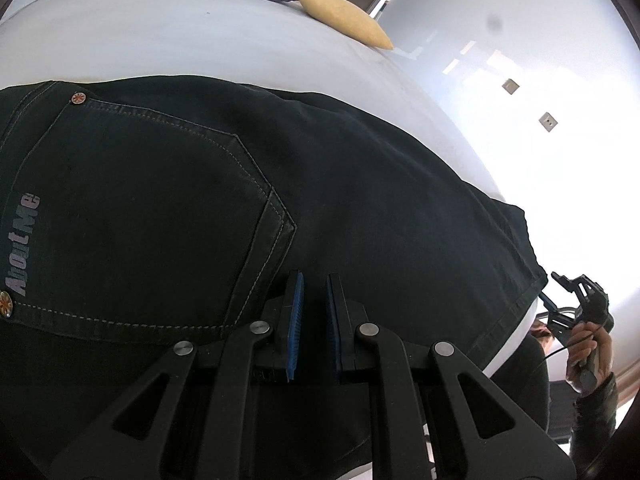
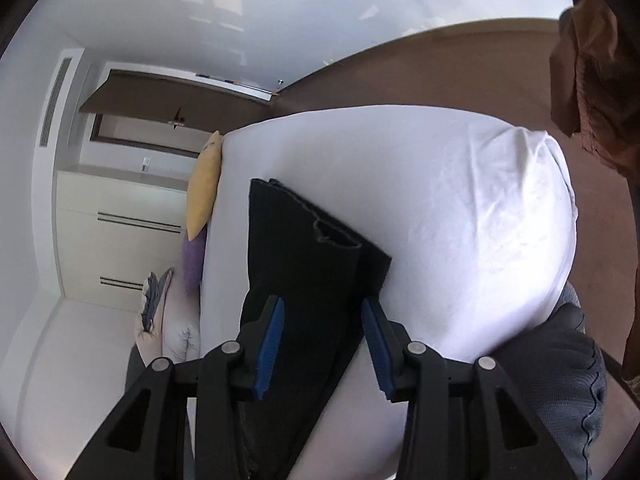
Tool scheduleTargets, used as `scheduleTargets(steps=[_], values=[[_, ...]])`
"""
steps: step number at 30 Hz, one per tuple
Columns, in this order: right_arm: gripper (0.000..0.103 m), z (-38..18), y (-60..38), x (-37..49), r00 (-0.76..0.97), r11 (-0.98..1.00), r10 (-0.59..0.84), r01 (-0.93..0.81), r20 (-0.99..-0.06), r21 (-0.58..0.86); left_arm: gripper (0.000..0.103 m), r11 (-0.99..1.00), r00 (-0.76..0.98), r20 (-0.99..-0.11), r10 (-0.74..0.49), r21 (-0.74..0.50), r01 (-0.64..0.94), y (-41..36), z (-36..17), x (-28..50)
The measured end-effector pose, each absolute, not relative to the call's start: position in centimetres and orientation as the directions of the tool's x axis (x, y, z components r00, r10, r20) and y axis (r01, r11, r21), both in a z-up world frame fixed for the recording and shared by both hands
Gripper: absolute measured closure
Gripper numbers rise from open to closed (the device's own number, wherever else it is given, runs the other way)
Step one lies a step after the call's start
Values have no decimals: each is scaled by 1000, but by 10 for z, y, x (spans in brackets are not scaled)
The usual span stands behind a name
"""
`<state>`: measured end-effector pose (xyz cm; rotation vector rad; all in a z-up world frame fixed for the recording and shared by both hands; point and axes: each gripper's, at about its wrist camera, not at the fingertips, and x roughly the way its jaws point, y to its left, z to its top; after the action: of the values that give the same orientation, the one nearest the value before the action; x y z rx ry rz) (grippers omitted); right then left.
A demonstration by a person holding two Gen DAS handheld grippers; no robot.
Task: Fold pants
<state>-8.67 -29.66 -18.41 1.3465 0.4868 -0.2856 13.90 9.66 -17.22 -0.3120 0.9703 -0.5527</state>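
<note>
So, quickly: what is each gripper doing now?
Left gripper: nearly closed, holding nothing, above the black jeans.
Right gripper: open, over the jeans' leg end.

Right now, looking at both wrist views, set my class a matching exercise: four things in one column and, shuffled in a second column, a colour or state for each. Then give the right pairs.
Things
1. pants
2. sheet
3. right gripper
4. cushion nearest the bed's corner

Colour or state
A. yellow
B. white, lightly creased
C. black, lying on the bed
D. jaws open, cloth between them but not pinched

Pairs: 1-C, 2-B, 3-D, 4-A
</note>
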Motion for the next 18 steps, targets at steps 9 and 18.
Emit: scheduleTargets(steps=[9, 18], values=[[96, -191, -298, -71, 864, 213, 120, 459, -489, 862, 92, 820, 442, -691, -573, -486, 303, 98, -173, 139], [101, -206, -299, -84, 855, 194, 102, 485, -509, 853, 92, 820, 439, -693, -572, -487, 300, 104, -171, 136]])
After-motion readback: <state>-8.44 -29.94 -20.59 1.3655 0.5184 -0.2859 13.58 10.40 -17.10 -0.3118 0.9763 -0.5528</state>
